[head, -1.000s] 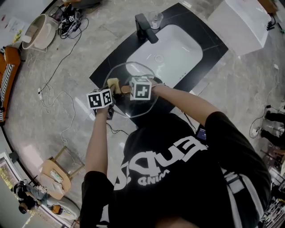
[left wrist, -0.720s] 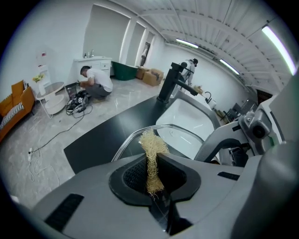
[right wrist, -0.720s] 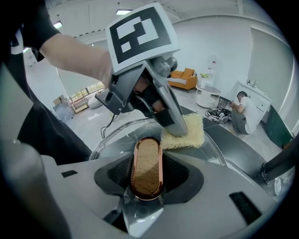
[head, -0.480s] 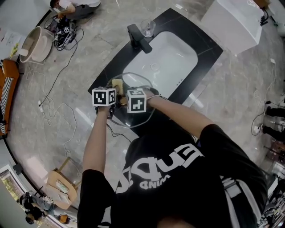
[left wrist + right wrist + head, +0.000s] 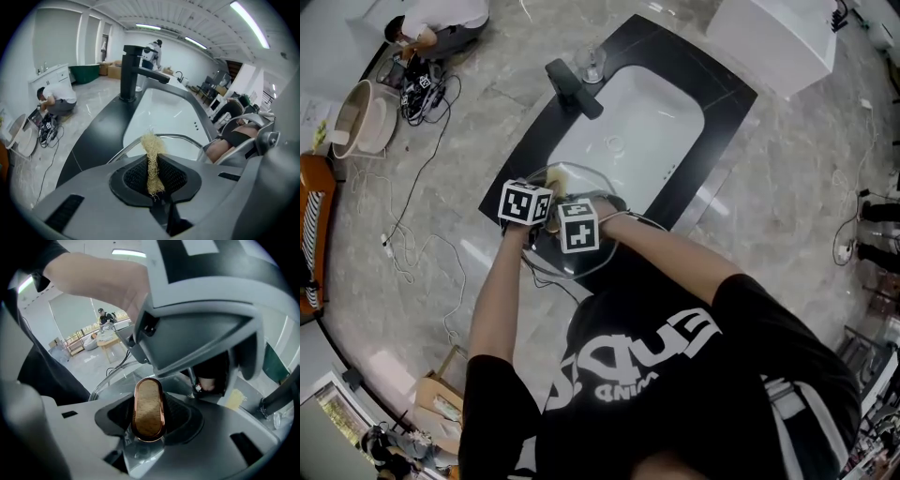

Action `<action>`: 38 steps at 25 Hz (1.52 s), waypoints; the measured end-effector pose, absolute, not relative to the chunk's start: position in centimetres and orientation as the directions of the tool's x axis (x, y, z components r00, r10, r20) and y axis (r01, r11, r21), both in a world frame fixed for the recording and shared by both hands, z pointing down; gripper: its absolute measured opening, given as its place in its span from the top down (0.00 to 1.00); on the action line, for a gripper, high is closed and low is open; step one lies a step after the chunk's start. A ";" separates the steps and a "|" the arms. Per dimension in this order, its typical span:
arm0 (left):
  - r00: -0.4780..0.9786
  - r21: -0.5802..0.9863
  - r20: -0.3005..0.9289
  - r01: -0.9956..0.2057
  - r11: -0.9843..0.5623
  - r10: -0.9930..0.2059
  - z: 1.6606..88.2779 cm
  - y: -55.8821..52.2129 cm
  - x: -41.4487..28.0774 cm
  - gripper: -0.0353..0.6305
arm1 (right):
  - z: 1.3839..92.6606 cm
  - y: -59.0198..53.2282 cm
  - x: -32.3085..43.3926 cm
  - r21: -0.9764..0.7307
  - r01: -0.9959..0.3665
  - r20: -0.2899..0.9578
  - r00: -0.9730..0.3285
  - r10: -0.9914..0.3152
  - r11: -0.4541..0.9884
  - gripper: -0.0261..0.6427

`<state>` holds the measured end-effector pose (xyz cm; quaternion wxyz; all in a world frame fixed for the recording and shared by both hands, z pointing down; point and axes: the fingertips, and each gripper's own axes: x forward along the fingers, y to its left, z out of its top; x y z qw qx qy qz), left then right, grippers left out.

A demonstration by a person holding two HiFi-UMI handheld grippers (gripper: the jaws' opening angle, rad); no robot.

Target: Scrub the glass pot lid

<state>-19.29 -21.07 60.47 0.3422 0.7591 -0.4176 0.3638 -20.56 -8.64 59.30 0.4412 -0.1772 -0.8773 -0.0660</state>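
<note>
**Lid gripped by its knob, scrubber against the glass**

The right hand-held gripper (image 5: 149, 417) has its jaws closed on the knob (image 5: 149, 408) of the glass pot lid (image 5: 111, 378), an oval piece with a wood-toned face and a copper-coloured rim. The knob stands upright between the two dark pads, filling the gap.

The left hand-held gripper (image 5: 155, 183) is clamped on a pale, fibrous loofah scrubber (image 5: 153, 157). A thin strand is pinched between the jaws, and the frayed tuft sticks out past them toward the lid's metal rim (image 5: 180, 137).

In the head view the two marker cubes sit side by side, nearly touching, with the left hand-held gripper (image 5: 525, 202) just left of the right hand-held gripper (image 5: 577, 225). Both are over the glass pot lid (image 5: 551, 257), and the loofah scrubber (image 5: 560, 174) lies at its far edge.

The lid is held above the near edge of the black desk (image 5: 523, 145), overlapping the near end of the white sink (image 5: 647, 112). A black faucet (image 5: 572, 86) stands at the sink's far end with a drinking glass (image 5: 592, 64) just beside it
</note>
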 end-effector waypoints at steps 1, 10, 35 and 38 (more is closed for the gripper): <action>0.395 0.218 0.840 -0.873 -0.436 -0.372 60.6 -21.3 -19.0 0.87 | 59.4 -8.7 -20.6 -0.041 0.367 0.795 -0.551 0.253 0.929 0.70; 0.496 0.307 0.842 -0.764 -0.568 -0.212 60.5 -21.9 -16.5 0.87 | 59.0 -8.8 -20.4 -0.040 0.351 0.783 -0.571 0.248 0.935 0.70; 0.612 0.477 0.788 -0.544 -0.690 0.061 59.8 -23.5 -8.6 0.87 | 59.2 -8.8 -20.4 -0.045 0.334 0.767 -0.592 0.246 0.942 0.70; 0.592 0.482 0.798 -0.519 -0.706 0.110 60.3 -23.3 -8.2 0.87 | 59.2 -8.9 -20.5 -0.045 0.324 0.763 -0.600 0.242 0.945 0.70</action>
